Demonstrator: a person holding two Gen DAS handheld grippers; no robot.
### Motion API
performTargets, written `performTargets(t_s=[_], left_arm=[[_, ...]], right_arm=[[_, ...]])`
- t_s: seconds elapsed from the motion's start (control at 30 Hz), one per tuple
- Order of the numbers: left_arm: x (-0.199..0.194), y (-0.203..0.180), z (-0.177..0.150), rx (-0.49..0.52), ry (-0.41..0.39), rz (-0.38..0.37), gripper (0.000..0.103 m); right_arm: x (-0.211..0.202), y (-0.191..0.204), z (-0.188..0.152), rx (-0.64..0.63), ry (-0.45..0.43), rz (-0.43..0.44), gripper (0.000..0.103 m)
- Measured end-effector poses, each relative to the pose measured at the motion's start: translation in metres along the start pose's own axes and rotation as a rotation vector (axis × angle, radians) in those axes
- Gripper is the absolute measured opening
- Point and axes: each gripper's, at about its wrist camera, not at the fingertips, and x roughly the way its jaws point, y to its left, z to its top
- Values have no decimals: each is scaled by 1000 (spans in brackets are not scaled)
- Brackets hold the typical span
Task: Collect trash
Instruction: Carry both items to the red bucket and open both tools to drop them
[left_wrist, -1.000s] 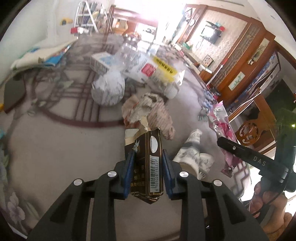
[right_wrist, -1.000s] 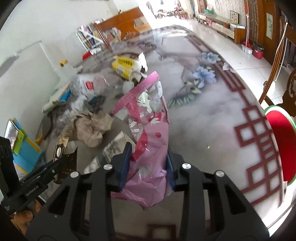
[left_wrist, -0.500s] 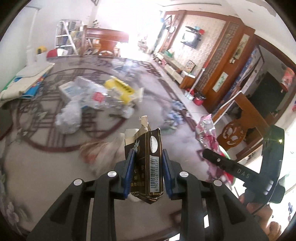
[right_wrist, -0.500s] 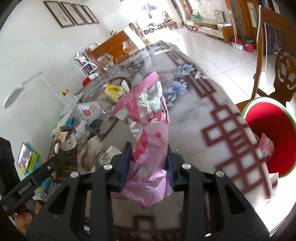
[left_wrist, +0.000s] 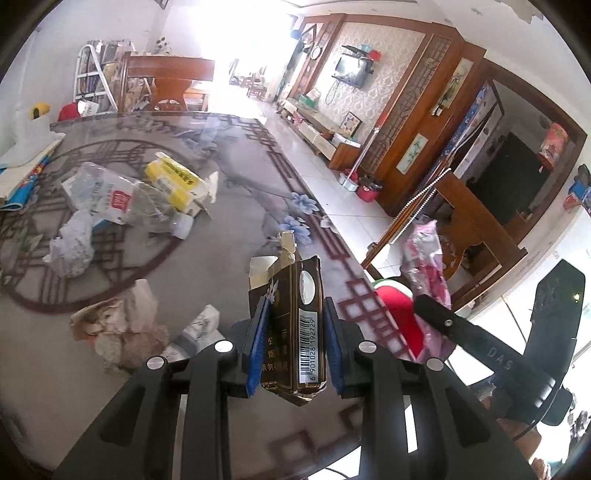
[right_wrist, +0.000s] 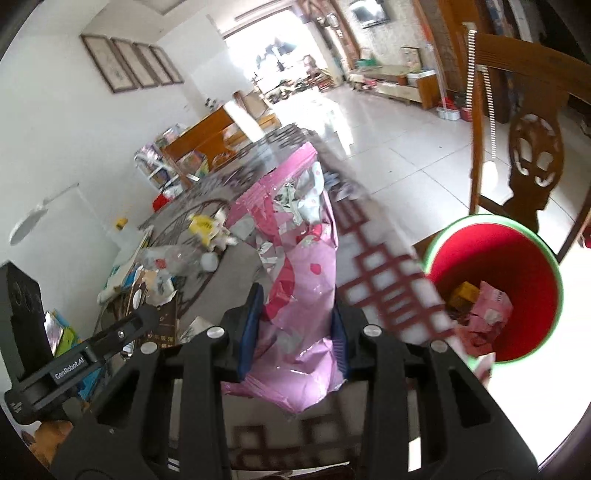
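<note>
My left gripper (left_wrist: 293, 354) is shut on a torn dark brown cigarette pack (left_wrist: 295, 325) with a barcode, held above the table's near edge. My right gripper (right_wrist: 295, 332) is shut on a crumpled pink foil wrapper (right_wrist: 299, 266), held over the table's right edge. The wrapper also shows in the left wrist view (left_wrist: 424, 266), and the pack in the right wrist view (right_wrist: 166, 325). A red bin with a green rim (right_wrist: 539, 258) stands on the floor to the right, with pink and yellow trash inside; the left wrist view shows part of the bin (left_wrist: 397, 306).
On the table (left_wrist: 229, 236) lie a crushed clear bottle (left_wrist: 125, 199), a yellow pack (left_wrist: 173, 181), a white crumpled ball (left_wrist: 72, 243), brown crumpled paper (left_wrist: 122, 328) and a printed wrapper (left_wrist: 199, 325). A wooden chair (right_wrist: 532, 144) stands behind the bin.
Both grippers have swung right and lifted, each keeping its hold. The red bin has come into full view below the right gripper. The trash pile has slid left in view.
</note>
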Motion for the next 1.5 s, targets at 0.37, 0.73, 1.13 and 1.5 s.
performTargets(t_s=[0.37, 0.73, 1.13, 1.5], left_arm=[[45, -71, 21, 104, 33, -91, 26], [139, -155, 15, 235, 196, -200, 26], [183, -193, 15, 256, 254, -232, 27], [193, -188, 12, 225, 262, -220, 35]], right_arm=[[-28, -75, 54, 132, -132, -131, 34], [-31, -166, 37, 347, -112, -286, 34], [-21, -195, 20, 494, -67, -248, 34], [-23, -195, 22, 522, -89, -322, 43]])
